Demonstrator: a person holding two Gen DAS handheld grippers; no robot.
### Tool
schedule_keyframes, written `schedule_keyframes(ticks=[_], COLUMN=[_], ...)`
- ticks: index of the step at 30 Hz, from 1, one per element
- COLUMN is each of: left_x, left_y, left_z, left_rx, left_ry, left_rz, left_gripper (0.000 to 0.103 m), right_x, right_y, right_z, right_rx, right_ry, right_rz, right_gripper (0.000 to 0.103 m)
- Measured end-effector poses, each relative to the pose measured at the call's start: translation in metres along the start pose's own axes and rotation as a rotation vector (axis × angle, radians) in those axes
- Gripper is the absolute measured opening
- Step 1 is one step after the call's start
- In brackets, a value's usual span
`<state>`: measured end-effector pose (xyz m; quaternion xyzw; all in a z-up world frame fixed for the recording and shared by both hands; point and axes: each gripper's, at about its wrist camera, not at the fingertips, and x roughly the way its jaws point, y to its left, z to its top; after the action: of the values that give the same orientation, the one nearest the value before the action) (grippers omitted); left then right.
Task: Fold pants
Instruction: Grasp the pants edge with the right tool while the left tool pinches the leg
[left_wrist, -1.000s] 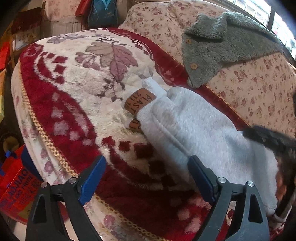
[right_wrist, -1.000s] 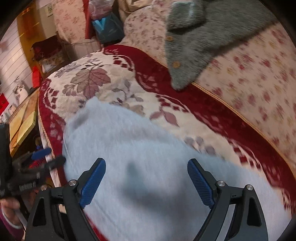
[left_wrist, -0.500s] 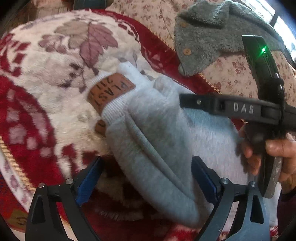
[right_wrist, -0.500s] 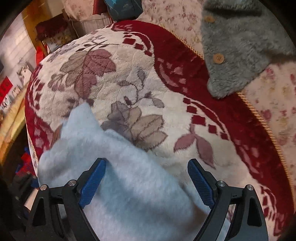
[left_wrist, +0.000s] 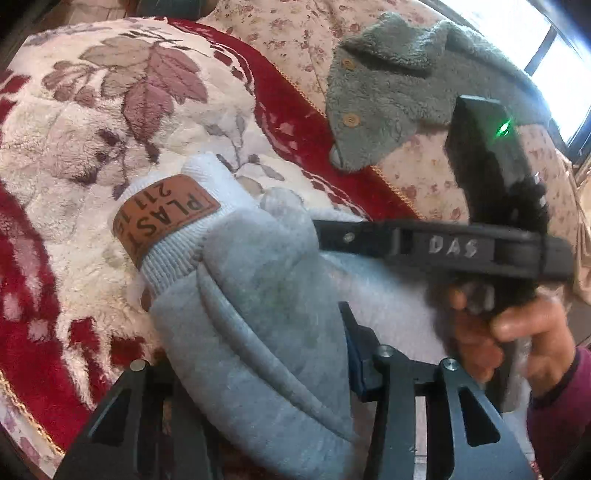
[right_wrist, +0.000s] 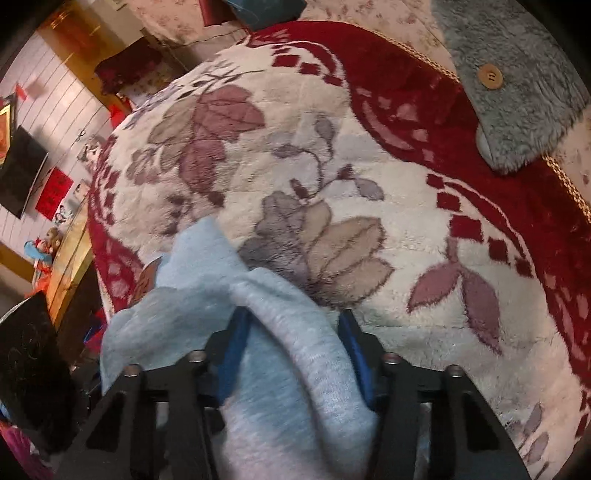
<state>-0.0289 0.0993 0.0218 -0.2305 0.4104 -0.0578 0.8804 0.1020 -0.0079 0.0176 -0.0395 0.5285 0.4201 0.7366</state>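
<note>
Light grey sweatpants (left_wrist: 258, 295) lie bunched on a red and cream plush blanket (left_wrist: 74, 147); a ribbed band carries a brown patch (left_wrist: 166, 218). My left gripper (left_wrist: 258, 354) is closing, its jaws pinching a thick fold of the pants; the left pad is hidden by cloth. In the right wrist view my right gripper (right_wrist: 291, 332) is also closing, both blue pads pressed against a raised ridge of the pants (right_wrist: 192, 295). The right gripper's black body (left_wrist: 443, 247), held by a hand (left_wrist: 517, 332), reaches across the pants from the right.
A grey-green fleece jacket (left_wrist: 399, 92) with wooden buttons lies on the floral sofa cover (left_wrist: 424, 177) behind the blanket, and shows at the upper right (right_wrist: 517, 92). The blanket (right_wrist: 332, 184) drops off at the left toward a cluttered floor.
Both grippers came down onto the pants and their jaws narrowed from wide apart to pinching the cloth. The right gripper entered the left wrist view and stayed there.
</note>
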Motion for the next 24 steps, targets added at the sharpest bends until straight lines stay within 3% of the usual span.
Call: schedule_keyframes(ticks=[5,11,14,15,16,18,20,24], left_x=[-0.015,-0.052,-0.072,-0.078,-0.083,-0.089,-0.095,-0.098], left_y=[-0.009,-0.046,-0.068,-0.076,-0.084,-0.099,-0.116,-0.148], left_z=[0.003,0.010,0.016,0.018,0.018,0.019,0.017,0.013], left_rx=[0.026,0.128,0.162,0.172,0.188,0.231,0.272,0.328], left_ry=[-0.019,-0.106,-0.149,-0.161,-0.173,-0.199,-0.214,-0.223], left_rz=[-0.004,0.018,-0.016,-0.028,-0.036,-0.039,-0.048,-0.062], left_gripper=[0.031,0.028,0.027,0.026,0.026,0.026,0.026,0.025], right_x=[-0.018,-0.060,-0.094,-0.104,-0.117,-0.155,-0.192,-0.234], right_y=[0.007,0.021,0.023,0.023,0.023,0.019,0.010,-0.018], right_z=[0.000,0.003,0.003,0.001,-0.001,-0.016,-0.040,-0.088], right_rx=[-0.020,-0.042,-0.033,-0.022,-0.011,0.009,0.028,0.123], right_ry=[-0.012,-0.088,-0.149,-0.161,-0.175,-0.249,-0.319,-0.355], right_rz=[-0.003,-0.008,-0.012,-0.033,-0.057,-0.081,-0.071,-0.098], right_gripper=[0.032,0.032,0.035,0.044,0.065,0.083,0.083,0.083])
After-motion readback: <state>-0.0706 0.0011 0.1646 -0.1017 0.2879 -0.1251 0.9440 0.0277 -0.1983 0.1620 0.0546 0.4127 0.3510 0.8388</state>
